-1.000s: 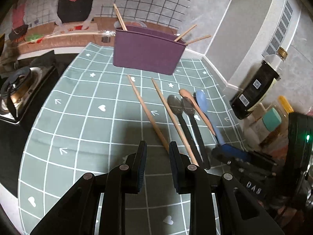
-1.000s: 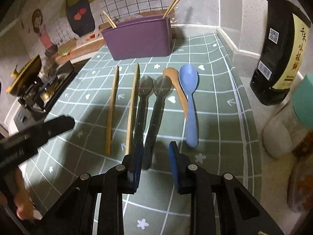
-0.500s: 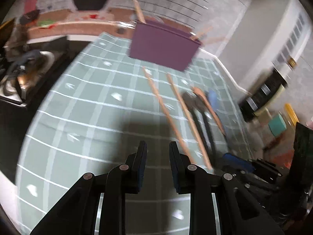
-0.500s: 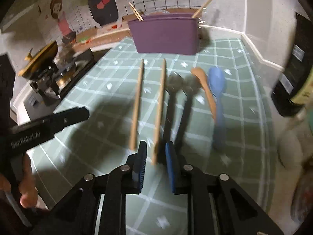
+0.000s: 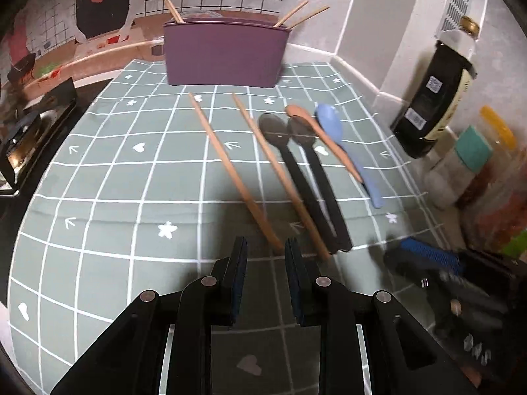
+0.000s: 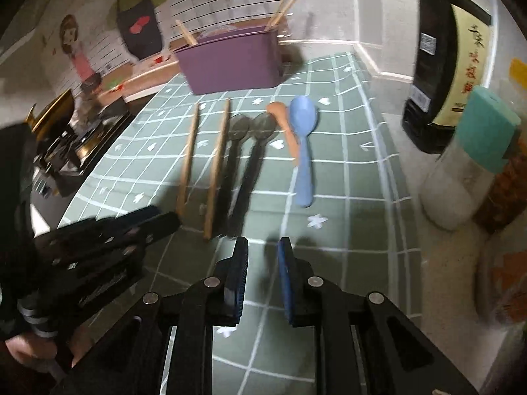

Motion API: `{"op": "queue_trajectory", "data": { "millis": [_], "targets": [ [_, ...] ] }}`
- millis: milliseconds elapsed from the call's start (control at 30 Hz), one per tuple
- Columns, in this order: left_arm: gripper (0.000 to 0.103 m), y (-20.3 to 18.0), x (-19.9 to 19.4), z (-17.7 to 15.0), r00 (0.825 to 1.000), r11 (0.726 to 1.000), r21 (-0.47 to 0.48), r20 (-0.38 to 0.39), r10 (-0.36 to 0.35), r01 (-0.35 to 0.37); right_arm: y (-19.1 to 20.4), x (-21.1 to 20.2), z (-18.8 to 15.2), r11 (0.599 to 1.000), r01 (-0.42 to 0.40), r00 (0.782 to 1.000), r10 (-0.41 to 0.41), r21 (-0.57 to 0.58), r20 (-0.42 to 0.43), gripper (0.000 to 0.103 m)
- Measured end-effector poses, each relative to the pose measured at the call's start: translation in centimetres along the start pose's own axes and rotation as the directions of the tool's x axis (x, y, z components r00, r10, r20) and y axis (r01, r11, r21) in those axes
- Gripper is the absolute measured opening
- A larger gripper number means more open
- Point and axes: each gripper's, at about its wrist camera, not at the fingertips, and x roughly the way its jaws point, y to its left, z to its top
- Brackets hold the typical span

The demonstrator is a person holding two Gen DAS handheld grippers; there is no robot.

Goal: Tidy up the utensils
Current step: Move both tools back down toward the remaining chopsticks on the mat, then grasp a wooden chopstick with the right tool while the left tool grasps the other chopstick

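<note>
On a green grid mat (image 5: 108, 177) lie two wooden chopsticks (image 5: 232, 171), two black spoons (image 5: 296, 171), a tan wooden spoon (image 5: 324, 138) and a blue spoon (image 5: 349, 151), side by side. A purple holder (image 5: 225, 54) with several chopsticks in it stands behind them. My left gripper (image 5: 265, 247) is open and empty, just short of the chopsticks' near ends. My right gripper (image 6: 262, 247) is open and empty, near the black spoons' (image 6: 243, 171) handle ends. The right gripper also shows at the lower right of the left wrist view (image 5: 428, 256), and the left gripper at the left of the right wrist view (image 6: 154, 220).
A dark sauce bottle (image 5: 434, 98) and jars with teal (image 6: 487, 125) and yellow lids stand along the right wall. A gas stove (image 5: 19, 144) sits off the mat's left edge. A tiled wall runs behind the holder.
Both grippers swung sideways and came back to face the utensils, a little closer to the handle ends. The utensils have not moved. Both stay open.
</note>
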Motion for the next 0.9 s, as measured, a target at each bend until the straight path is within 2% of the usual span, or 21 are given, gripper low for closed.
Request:
{"op": "queue_trajectory", "data": {
  "millis": [233,400,633,900],
  "targets": [
    [0.025,1.5,0.4,0.5,1.000,1.000,-0.009,-0.006,0.020,-0.020,2.6,0.8,-0.2,0.996,-0.075,0.997,0.073,-0.047,-0.037,0.018],
    [0.025,4.8,-0.4,0.7,0.997,0.995,-0.072,0.003,0.071,-0.070,4.2,1.9,0.4,0.995,-0.062,0.998,0.059,-0.075,-0.037,0.018],
    [0.025,8.3,-1.4,0.7,0.999,0.980,-0.197,0.000,0.043,-0.042,4.8,3.6,1.3,0.994,-0.034,0.998,0.028,-0.107,-0.053,0.015],
    [0.025,7.7,-1.9,0.4,1.000,0.979,-0.203,0.000,0.005,-0.005,5.3,4.7,2.2,0.989,-0.019,0.998,0.009,-0.144,-0.066,0.011]
  ]
}}
